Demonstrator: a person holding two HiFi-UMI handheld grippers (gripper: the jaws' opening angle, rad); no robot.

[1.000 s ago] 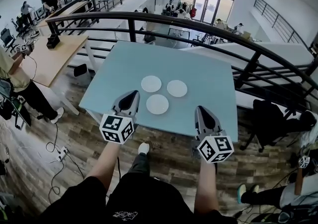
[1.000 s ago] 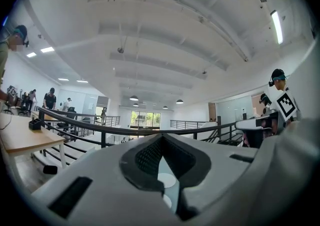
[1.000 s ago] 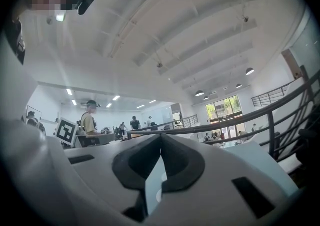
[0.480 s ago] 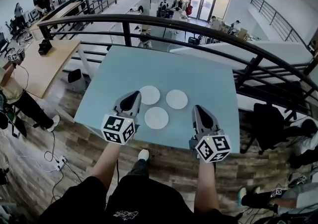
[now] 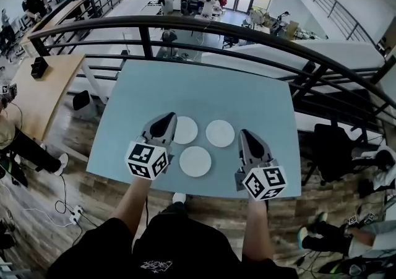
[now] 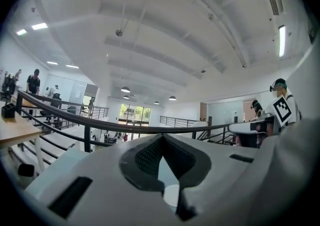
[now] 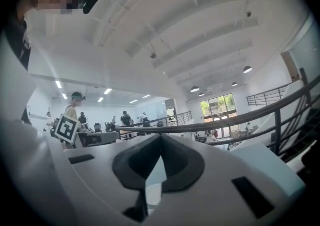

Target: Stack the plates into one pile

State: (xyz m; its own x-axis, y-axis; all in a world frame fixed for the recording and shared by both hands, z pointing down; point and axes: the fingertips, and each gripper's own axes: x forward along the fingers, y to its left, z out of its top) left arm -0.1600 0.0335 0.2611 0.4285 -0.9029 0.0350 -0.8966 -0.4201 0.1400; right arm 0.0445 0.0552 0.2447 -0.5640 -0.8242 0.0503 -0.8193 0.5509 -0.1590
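Observation:
Three white plates lie apart on the pale blue table (image 5: 204, 92): a back-left plate (image 5: 185, 130), a back-right plate (image 5: 220, 133) and a front plate (image 5: 195, 161). My left gripper (image 5: 166, 119) hovers at the left of the plates, its tip over the back-left plate's left edge, jaws shut and empty. My right gripper (image 5: 245, 135) floats just right of the back-right plate, also shut with nothing held. In the left gripper view a sliver of white plate (image 6: 171, 194) shows through the gap below the shut jaws; the right gripper view shows a plate (image 7: 150, 192) the same way.
A black railing (image 5: 185, 24) runs behind the table's far edge, with a drop to a lower floor beyond. A wooden desk (image 5: 43, 86) stands at the left. A black chair (image 5: 334, 148) sits at the right. Wood floor lies under the table's near edge.
Both grippers have travelled forward from the table's near edge to beside the plates, jaws staying shut. The plates have not moved on the table.

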